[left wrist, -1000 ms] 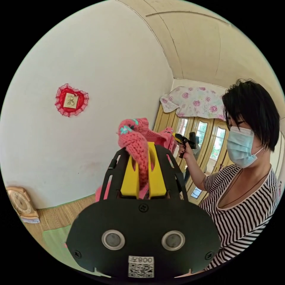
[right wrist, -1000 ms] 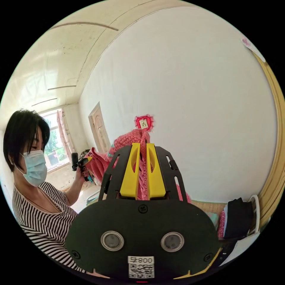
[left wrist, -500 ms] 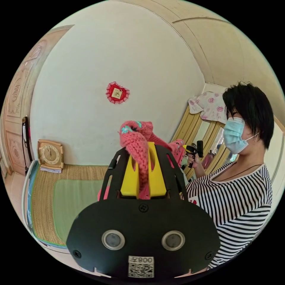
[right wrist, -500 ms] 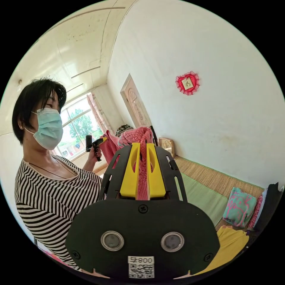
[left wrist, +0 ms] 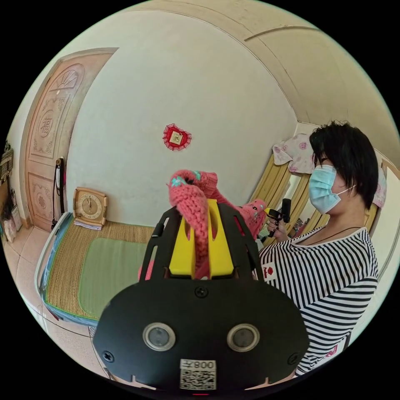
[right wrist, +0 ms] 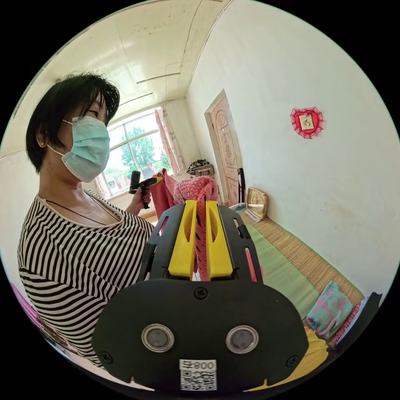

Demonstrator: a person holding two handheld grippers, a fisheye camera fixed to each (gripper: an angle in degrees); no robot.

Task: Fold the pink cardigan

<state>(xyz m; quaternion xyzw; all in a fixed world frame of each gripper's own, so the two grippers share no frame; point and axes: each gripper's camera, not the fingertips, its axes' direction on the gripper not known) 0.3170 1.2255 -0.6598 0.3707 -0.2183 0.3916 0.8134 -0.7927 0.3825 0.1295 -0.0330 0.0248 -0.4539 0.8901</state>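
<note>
The pink cardigan [left wrist: 196,208] hangs in the air, stretched between the 2 tongs. The left gripper [left wrist: 201,237] and right gripper [right wrist: 200,237] each pinch a knitted edge, above the green mat [left wrist: 108,275] covering the bed below.

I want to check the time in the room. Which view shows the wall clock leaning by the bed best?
The left gripper view: the clock faces the camera, dial visible, propped against the wall at the mat's head. In the right gripper view, the clock appears smaller and turned sideways.
</note>
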